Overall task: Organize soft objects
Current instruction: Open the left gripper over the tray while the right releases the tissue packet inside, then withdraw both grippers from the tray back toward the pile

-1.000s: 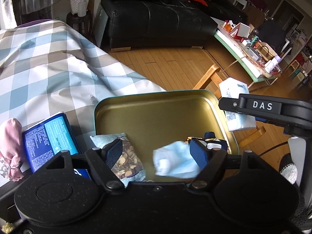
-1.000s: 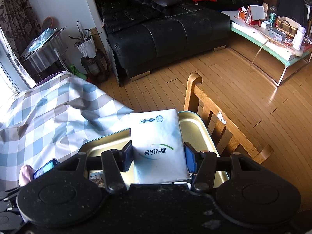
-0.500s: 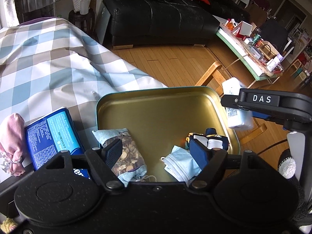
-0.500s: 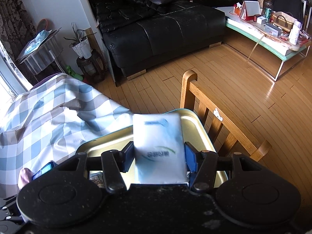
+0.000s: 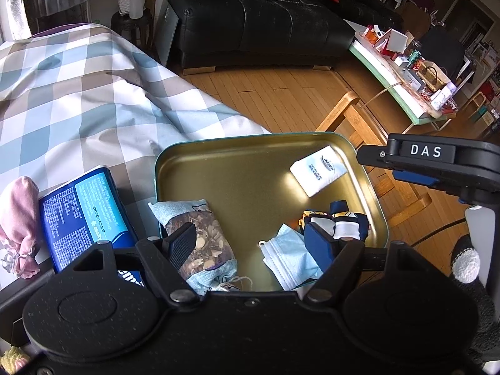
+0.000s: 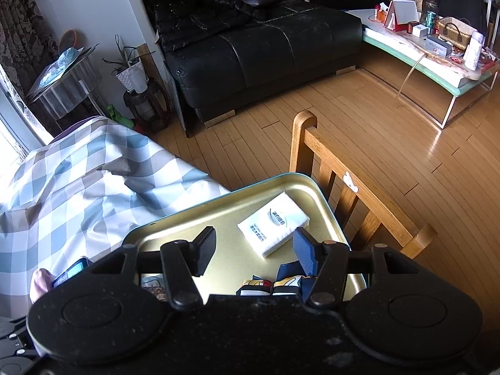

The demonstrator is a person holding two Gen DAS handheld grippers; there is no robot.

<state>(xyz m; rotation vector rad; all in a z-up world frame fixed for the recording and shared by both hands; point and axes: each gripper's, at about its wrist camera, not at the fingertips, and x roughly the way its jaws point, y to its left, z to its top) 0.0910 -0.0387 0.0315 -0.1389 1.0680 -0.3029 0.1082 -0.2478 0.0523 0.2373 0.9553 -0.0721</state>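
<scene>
Tissue pack [image 6: 273, 224] lies flat in the gold metal tray [image 6: 175, 225], near the far right corner, clear of both rims. Right gripper [image 6: 254, 251] hangs above it with jaws apart, holding nothing. Left gripper [image 5: 250, 243] is likewise parted and empty over the tray's near side, where a sachet of dried botanicals [image 5: 200, 237], a blue face mask [image 5: 290, 259] and folded socks [image 5: 337, 218] sit along the near edge. Tray centre and far left stay bare. Outside the left rim, a blue packet [image 5: 84, 209] and a pink pouch [image 5: 18, 228] rest on the checked bedspread [image 5: 78, 100].
</scene>
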